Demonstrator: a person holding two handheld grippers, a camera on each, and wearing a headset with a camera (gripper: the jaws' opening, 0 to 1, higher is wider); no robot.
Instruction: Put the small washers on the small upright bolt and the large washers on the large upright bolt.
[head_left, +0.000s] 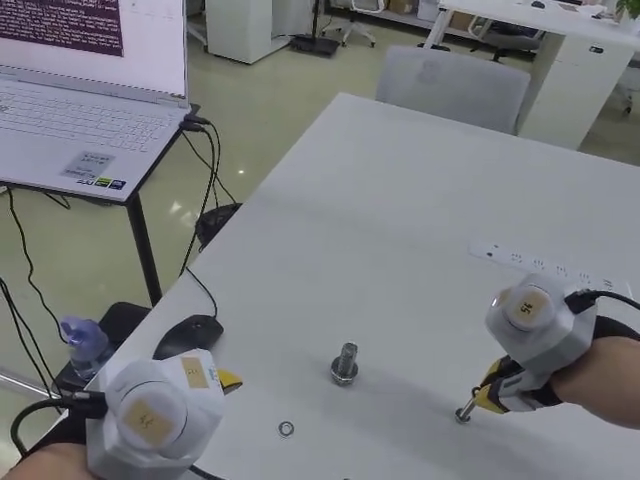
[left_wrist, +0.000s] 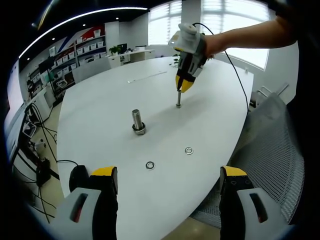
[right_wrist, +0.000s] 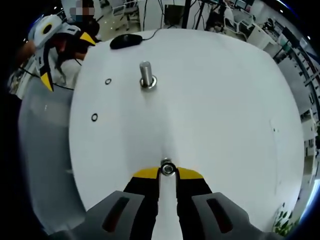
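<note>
Nearest, the left gripper (left_wrist: 168, 172) has its jaws wide apart and holds nothing. Two washers (left_wrist: 150, 165) lie loose just past it, then the large bolt (left_wrist: 138, 121). Farthest, the right gripper (right_wrist: 167, 174) pinches the small bolt (left_wrist: 178, 100) at its top. A sideways tug could tip it over.

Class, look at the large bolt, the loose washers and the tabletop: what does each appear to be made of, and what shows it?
Large bolt: likely steel, grey with bright glints. Washers: probably metal too, thin silvery rings, too small to be sure. Tabletop: smooth matt white, perhaps laminate.
</note>
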